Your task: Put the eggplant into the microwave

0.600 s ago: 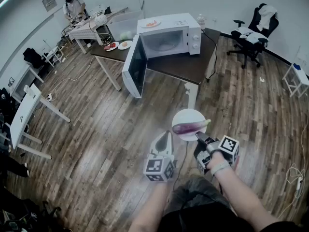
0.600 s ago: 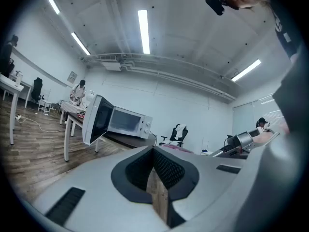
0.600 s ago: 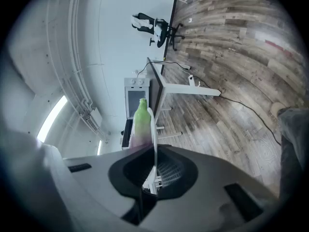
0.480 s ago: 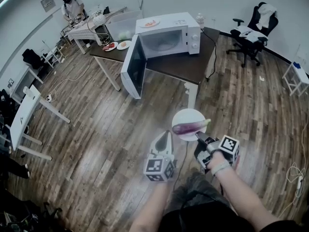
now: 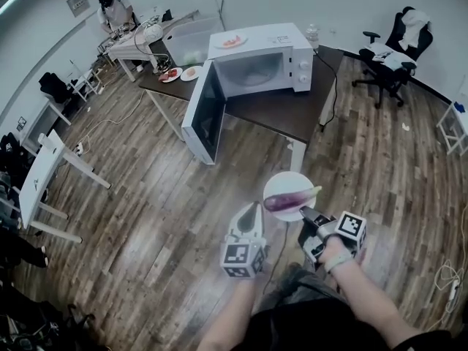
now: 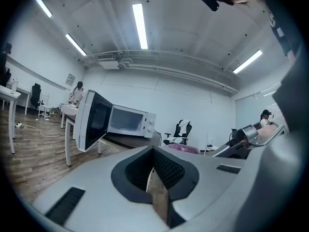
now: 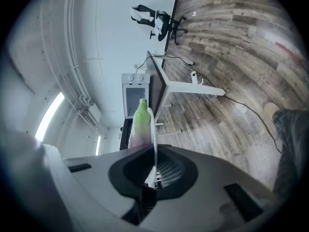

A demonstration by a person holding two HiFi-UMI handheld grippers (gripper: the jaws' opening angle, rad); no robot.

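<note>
A purple eggplant (image 5: pixel 290 197) with a green stem lies on a small white plate (image 5: pixel 281 183). My right gripper (image 5: pixel 305 213) is shut on the plate's near rim and holds it level above the wooden floor. In the right gripper view the plate (image 7: pixel 154 129) shows edge-on between the jaws, with the eggplant (image 7: pixel 139 123) to its left. The white microwave (image 5: pixel 265 58) stands on a dark table (image 5: pixel 281 108) ahead, its door (image 5: pixel 204 112) swung wide open. My left gripper (image 5: pixel 253 208) is shut on nothing, left of the plate. Its view shows the microwave (image 6: pixel 128 121) in the distance.
A plate of food (image 5: pixel 229 40) rests on the microwave top, and a bottle (image 5: pixel 313 34) stands behind it. Two more plates (image 5: pixel 180 72) sit at the table's far left. An office chair (image 5: pixel 395 46) is at the back right, a white table (image 5: pixel 42 172) at the left, a person (image 5: pixel 115 12) at the far back.
The microwave and table sit slightly lower and further right in the head view. The plate with the eggplant stays in my right gripper; both grippers keep their pose.
</note>
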